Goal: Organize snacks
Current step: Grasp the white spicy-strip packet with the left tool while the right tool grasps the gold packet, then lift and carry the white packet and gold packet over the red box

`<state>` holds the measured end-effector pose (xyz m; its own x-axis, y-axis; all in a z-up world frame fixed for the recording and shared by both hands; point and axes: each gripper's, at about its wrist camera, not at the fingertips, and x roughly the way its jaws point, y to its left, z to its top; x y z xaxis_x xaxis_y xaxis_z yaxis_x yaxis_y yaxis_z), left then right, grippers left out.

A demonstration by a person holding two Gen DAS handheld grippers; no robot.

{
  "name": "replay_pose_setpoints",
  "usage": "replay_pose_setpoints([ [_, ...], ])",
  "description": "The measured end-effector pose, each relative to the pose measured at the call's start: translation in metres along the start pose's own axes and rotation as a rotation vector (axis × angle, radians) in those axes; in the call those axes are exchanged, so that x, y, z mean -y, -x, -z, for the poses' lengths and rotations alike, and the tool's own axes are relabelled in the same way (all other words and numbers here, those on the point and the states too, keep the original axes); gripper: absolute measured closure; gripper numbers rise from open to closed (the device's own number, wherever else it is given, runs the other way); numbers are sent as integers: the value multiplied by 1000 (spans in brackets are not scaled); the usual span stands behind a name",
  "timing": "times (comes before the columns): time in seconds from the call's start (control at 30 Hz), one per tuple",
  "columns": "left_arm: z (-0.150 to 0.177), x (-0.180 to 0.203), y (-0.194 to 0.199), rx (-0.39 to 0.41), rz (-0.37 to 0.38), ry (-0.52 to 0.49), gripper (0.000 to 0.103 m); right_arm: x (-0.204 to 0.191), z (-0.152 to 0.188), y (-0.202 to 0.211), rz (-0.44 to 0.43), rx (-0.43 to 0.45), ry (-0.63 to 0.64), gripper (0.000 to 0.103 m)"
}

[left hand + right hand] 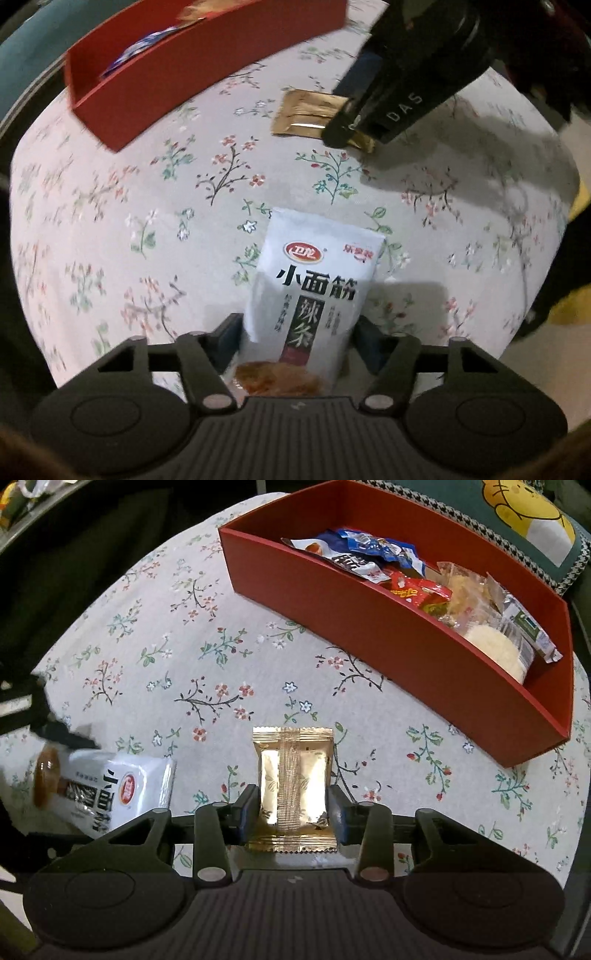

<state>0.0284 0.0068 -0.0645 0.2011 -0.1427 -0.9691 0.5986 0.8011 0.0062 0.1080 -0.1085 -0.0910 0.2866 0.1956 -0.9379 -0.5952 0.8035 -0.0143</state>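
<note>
In my left wrist view, my left claw (pixel 295 332) is pointing steeply down at the bottom centre of the frame, with a white plastic snack pouch printed with black Chinese characters (pixel 314 291) sitting between its two blue-padded fingers. The left pad is right against the pouch's edge; whether the right pad is touching it I cannot tell, so I am not claiming a firm squeeze. The pouch is lying on the pale floral tablecloth (pixel 147 206), its far end reaching up toward mid-frame.

In my right wrist view, my right claw (pixel 291 808) is at the bottom centre, drawn in narrow and pinching a small gold foil sachet with a ribbed seam down its middle (pixel 293 786) by both sides. The sachet's near end is crimped and its far end is pointing up the frame, over the cloth.

Farther off in that view, the white pouch is showing at the lower left, lying on the cloth with a dark finger of my other claw at its end. Beyond, in the upper right, a long red cardboard tray with tall walls (pixel 369 635) is resting on the cloth, already holding a jumble of blue, red, clear and silver snack wrappers (pixel 424 583). Behind the tray, a green cushion with a yellow cartoon figure (pixel 517 513) is filling the top right corner.
</note>
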Motion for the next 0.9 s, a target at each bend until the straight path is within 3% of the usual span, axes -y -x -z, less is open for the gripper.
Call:
replay_pose_setpoints([
  [0.1, 7, 10, 1, 9, -19, 63, 12, 1, 4, 1, 21, 4, 5, 55],
  [0.2, 9, 18, 0, 24, -86, 53, 0, 0, 7, 0, 30, 7, 12, 54],
  [0.27, 9, 12, -4, 19, -122, 90, 0, -2, 9, 0, 35, 13, 20, 51],
  [0.4, 10, -8, -9, -1, -72, 197, 0, -5, 9, -2, 44, 19, 26, 45],
  [0.43, 12, -7, -8, 6, -79, 194, 0, -4, 9, -2, 38, 21, 16, 33],
  [0.47, 13, -5, -7, 13, -84, 196, 0, -2, 10, -5, 46, 3, 6, 7],
  [0.5, 14, -3, -6, 18, -82, 201, 0, 0, 11, -14, 51, -40, -2, 0],
  [0.57, 16, 6, -1, 47, -88, 187, 0, 0, 15, -16, 62, -28, 9, 0],
  [0.63, 17, 16, 8, 74, -62, 205, 11, 0, 15, -11, 67, -14, -3, 7],
  [0.7, 16, 21, 8, 88, -76, 204, 14, 1, 15, -3, 57, 4, -16, 25],
  [0.73, 16, 23, 9, 93, -80, 199, 16, 1, 15, 1, 56, 14, -23, 47],
  [0.77, 16, 25, 11, 98, -79, 196, 18, 2, 15, 4, 61, 23, -29, 52],
  [0.9, 10, 22, 12, 112, -61, 222, 25, -2, 15, 7, 77, 33, -24, 56],
])
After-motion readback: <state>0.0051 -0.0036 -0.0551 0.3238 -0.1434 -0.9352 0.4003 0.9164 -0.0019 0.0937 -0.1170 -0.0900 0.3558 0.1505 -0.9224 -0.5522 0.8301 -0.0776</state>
